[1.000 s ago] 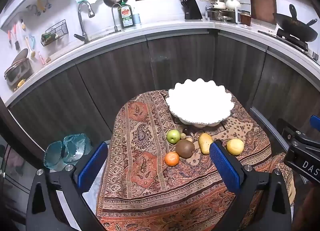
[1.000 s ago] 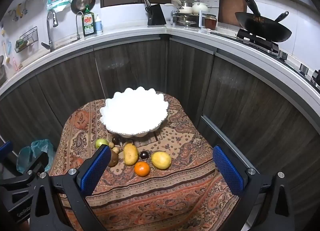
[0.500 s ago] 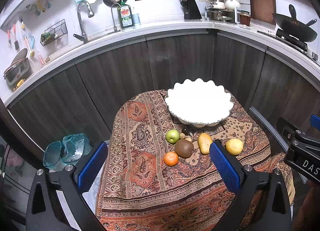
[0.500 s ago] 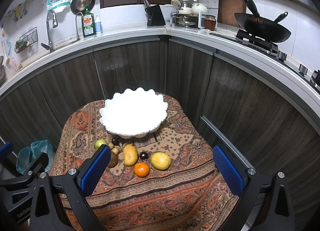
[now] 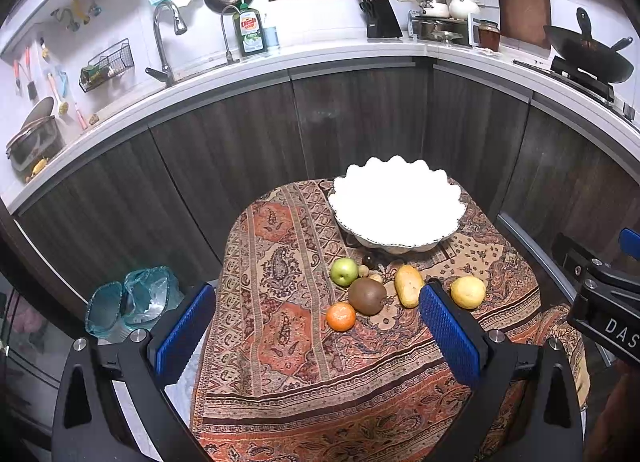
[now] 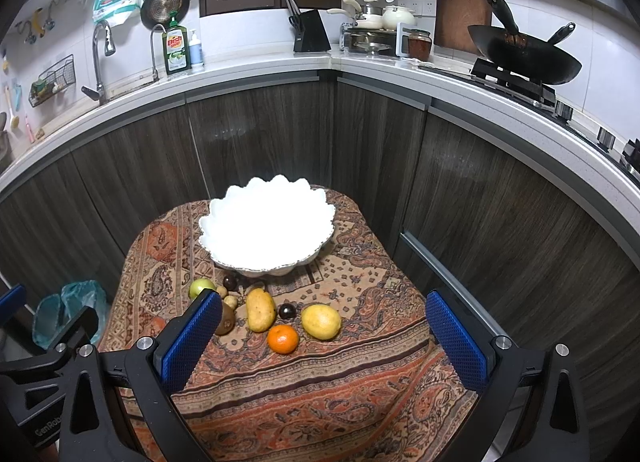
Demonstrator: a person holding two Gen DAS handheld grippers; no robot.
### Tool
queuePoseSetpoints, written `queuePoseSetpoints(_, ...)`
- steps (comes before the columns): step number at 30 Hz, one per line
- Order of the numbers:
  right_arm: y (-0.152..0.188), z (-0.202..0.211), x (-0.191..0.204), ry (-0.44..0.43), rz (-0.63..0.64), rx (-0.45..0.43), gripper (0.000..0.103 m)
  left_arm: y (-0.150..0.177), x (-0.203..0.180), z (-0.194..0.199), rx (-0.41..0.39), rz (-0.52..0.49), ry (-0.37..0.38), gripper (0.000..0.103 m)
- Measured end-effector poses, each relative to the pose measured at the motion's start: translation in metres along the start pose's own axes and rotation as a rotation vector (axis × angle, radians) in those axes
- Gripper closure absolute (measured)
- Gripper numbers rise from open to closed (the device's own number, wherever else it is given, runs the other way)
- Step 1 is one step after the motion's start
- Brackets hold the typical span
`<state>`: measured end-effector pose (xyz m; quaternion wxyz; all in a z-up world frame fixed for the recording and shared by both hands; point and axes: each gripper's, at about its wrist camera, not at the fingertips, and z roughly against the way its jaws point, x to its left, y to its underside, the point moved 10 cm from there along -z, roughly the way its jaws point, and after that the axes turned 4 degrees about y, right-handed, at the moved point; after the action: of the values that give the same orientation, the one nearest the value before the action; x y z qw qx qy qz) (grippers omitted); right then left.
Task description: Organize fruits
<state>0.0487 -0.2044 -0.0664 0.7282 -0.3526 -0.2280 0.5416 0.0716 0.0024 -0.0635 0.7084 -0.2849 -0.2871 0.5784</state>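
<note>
A white scalloped bowl (image 5: 396, 204) (image 6: 266, 232) stands empty at the far side of a small table with a patterned cloth (image 5: 280, 302). In front of it lie a green apple (image 5: 344, 271), a kiwi (image 5: 367, 296), an orange (image 5: 341, 316) (image 6: 283, 339), a yellow mango (image 5: 408, 285) (image 6: 260, 309), a lemon (image 5: 467, 292) (image 6: 321, 321), a dark plum (image 6: 287, 310) and small brown fruits. My left gripper (image 5: 316, 336) is open and empty above the table's near edge. My right gripper (image 6: 324, 342) is open and empty, also hovering short of the fruits.
Dark curved kitchen cabinets stand behind the table. A blue plastic bag (image 5: 128, 302) lies on the floor at the left. The counter holds a sink tap, a dish soap bottle (image 5: 250, 30), a knife block and a wok (image 6: 524, 58).
Both grippers have drifted very slightly; the fruits and the bowl have not moved.
</note>
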Motion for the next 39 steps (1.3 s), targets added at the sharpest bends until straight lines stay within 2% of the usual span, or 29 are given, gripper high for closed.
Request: queuePoseSetpoints(39,0.0003,0.0015,-0.0010,-0.001,-0.001,-0.004,0.000,0.0002,-0.0054,-0.0022,0.000,-0.002,0.001,0.000)
